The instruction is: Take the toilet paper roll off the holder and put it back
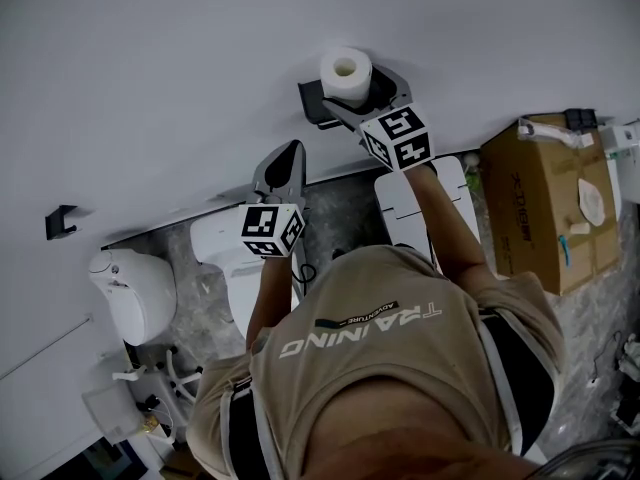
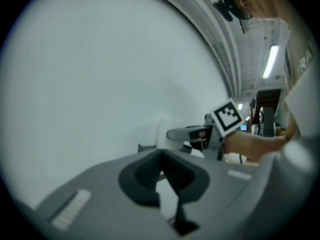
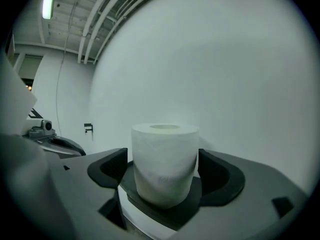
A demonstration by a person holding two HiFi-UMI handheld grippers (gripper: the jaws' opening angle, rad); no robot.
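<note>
White toilet paper roll (image 3: 165,159) stands upright on black wall-mounted holder (image 1: 312,101) against plain white wall (image 1: 150,68); right gripper (image 1: 364,96) spread wide either side of it; left gripper (image 1: 286,160) pressed together, empty, above speckled grey floor (image 1: 335,203).

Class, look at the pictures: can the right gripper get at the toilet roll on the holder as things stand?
Probably yes: the right gripper already has its open jaws either side of the toilet roll, which stands upright on its holder, and nothing else seems to be in the way.
</note>
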